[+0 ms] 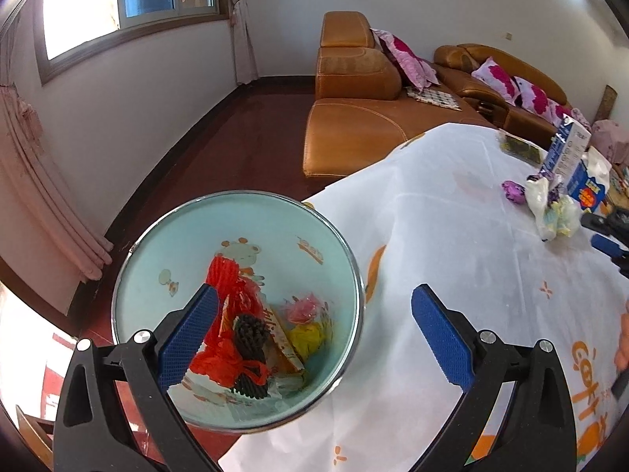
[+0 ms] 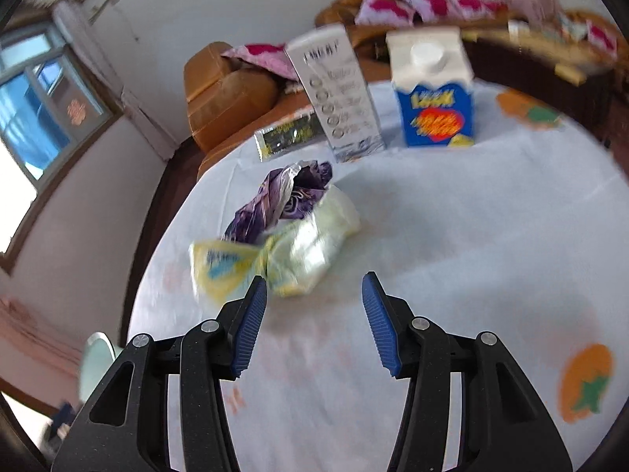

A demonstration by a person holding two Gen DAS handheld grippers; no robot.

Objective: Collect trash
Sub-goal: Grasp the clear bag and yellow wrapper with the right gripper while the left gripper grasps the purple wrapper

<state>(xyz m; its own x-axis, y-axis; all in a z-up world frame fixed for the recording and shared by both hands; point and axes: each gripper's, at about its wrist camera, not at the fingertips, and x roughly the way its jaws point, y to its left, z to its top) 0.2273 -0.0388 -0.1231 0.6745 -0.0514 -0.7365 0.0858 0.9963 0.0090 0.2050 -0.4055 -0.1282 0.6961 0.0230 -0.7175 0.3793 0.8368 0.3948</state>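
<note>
Near the left hand-held gripper (image 1: 314,326): blue pads spread wide, released, nothing between them, pointing downward over the edge of the worktop (image 1: 452,244). Just under the left pad, a pale blue bin (image 1: 165,244) with a metal rim, standing on the red floor (image 1: 236,149) beside the worktop. Inside the bin, only in the left view: red crumpled wrap (image 1: 226,279), a dark ribbed piece (image 1: 249,334), a yellow wad (image 1: 304,336), a pink wrapper (image 1: 300,310).

Near the right hand-held gripper (image 2: 314,306): pads about half apart, released, empty, angled down toward the white printed cloth. Just past its left pad, a pale yellow-green crumpled bag (image 2: 298,251), touching a purple wrapper (image 2: 283,196) behind it. Picture here blurred. In the left view, same pile small at the far right, plus a separate purple ball (image 1: 513,190) near it, not visible in the right view.

Farther on the worktop, in the right view: a green-black packet (image 2: 287,137) lying flat, a white upright box (image 2: 342,98), a blue-and-white carton (image 2: 434,94) with a white cap. Beyond, an orange leather sofa (image 1: 354,78) with pink cushions, white walls, a window (image 1: 129,0) at the left.
</note>
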